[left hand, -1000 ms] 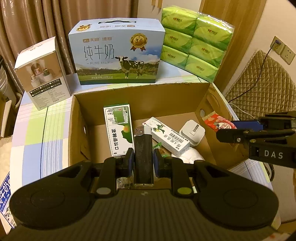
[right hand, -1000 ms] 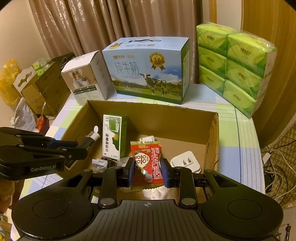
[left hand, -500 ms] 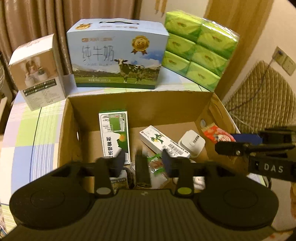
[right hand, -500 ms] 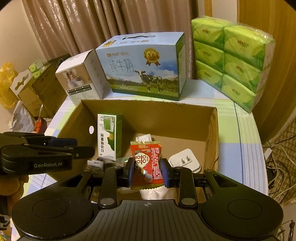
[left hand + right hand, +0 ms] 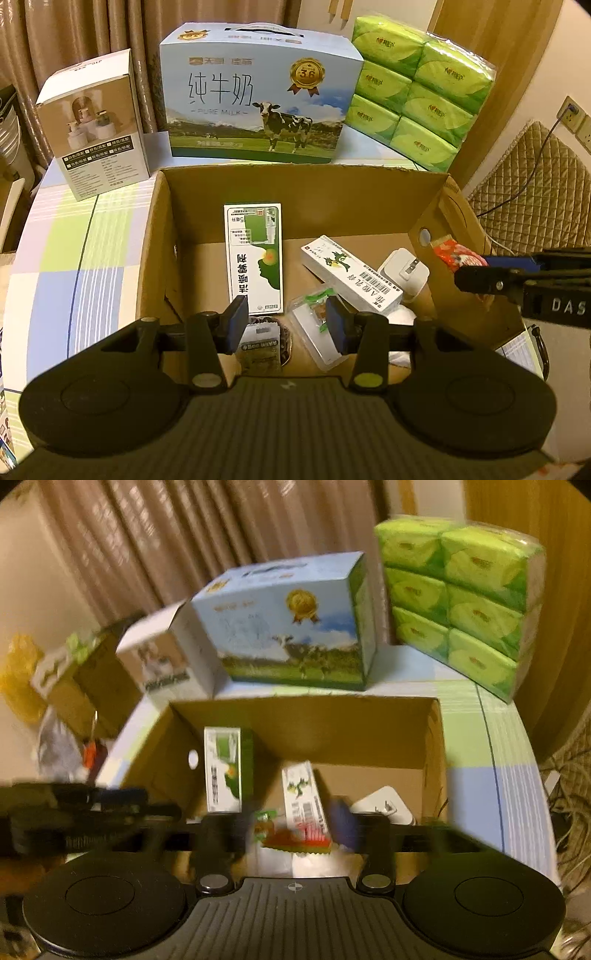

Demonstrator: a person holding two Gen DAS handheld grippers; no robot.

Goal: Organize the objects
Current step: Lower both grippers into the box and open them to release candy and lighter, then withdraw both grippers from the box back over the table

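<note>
An open cardboard box [image 5: 159,236] holds a green-and-white carton [image 5: 255,258], a white tube box [image 5: 351,275], a white plug adapter [image 5: 404,269], a clear candy packet [image 5: 314,325] and a small dark item [image 5: 258,343]. My left gripper [image 5: 284,325] is open and empty above the box's near side. In the blurred right wrist view my right gripper [image 5: 291,827] is open, with the red snack packet [image 5: 295,843] between and below its fingers. The left wrist view shows that packet [image 5: 458,254] at the right gripper's tips [image 5: 480,273], beside the box's right wall.
Behind the box stand a blue milk carton case [image 5: 258,96], a pack of green tissues [image 5: 417,88] and a white product box [image 5: 92,129] on a checked tablecloth [image 5: 74,240]. A quilted chair [image 5: 535,192] is at the right. More boxes and bags [image 5: 74,672] lie far left.
My left gripper opened and let go of the black lighter, which dropped out of sight into the box. My right gripper opened around the red snack packet and moved, blurring its view.
</note>
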